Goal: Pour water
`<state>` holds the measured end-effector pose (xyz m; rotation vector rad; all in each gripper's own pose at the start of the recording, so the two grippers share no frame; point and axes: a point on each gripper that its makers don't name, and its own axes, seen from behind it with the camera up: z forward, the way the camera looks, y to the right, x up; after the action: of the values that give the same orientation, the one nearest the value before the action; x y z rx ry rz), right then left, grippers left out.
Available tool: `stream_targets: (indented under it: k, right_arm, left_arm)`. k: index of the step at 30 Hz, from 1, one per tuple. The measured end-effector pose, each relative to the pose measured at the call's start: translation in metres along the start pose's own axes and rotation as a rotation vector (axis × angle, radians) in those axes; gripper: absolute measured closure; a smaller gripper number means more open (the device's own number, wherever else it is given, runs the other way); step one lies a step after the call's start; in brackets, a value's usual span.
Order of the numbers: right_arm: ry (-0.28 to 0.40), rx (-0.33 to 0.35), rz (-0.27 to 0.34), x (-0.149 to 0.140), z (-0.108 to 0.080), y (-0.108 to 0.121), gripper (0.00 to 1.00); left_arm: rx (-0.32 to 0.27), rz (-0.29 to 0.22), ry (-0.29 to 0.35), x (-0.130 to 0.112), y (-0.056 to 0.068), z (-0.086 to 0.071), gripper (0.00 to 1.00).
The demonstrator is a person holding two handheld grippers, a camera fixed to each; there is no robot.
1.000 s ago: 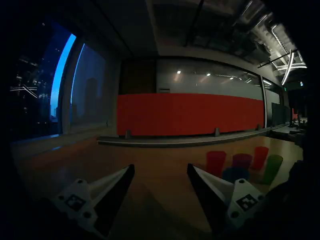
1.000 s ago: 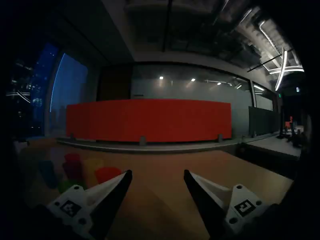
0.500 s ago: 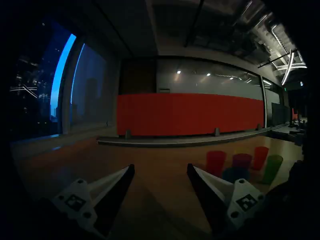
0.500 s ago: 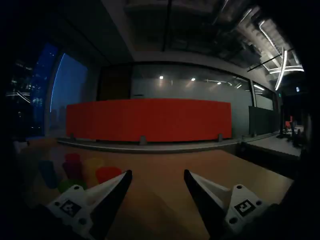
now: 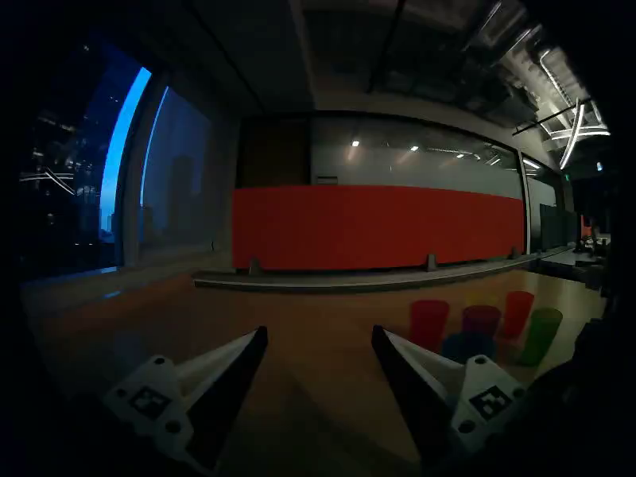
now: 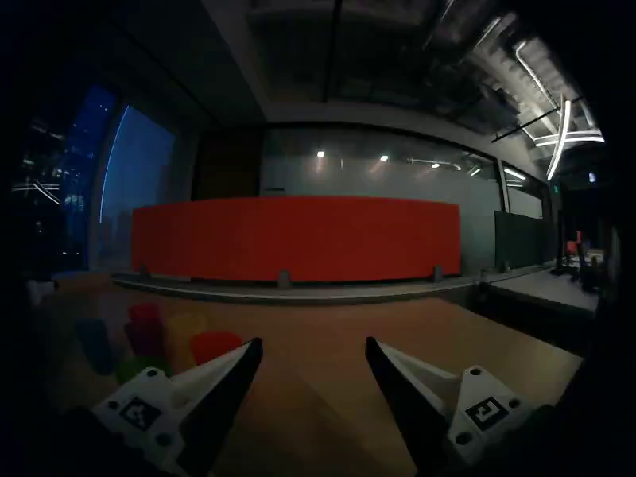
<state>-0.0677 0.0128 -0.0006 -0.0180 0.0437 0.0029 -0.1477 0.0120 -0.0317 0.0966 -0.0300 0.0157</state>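
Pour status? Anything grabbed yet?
Done: nothing visible. The left gripper and right gripper are both open and empty over the wooden table. In hand: nothing; the cluster of coloured cups stands upright, untouched. Left: grasp a cup, pour, set it down. It is too dark to tell which cups hold water.

Dim room: red partition (image 5: pixel 374 226), wooden table (image 6: pixel 318 334), dark windows (image 5: pixel 79 183).
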Motion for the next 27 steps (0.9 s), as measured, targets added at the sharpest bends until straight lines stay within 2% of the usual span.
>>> stream_targets:
  k: [27]
  right_arm:
    - [0.000, 0.000, 0.000, -0.0001, -0.0003, -0.0005, 0.00]
  left_arm:
    - [0.000, 0.000, 0.000, 0.0007, 0.0001, 0.0009, 0.02]
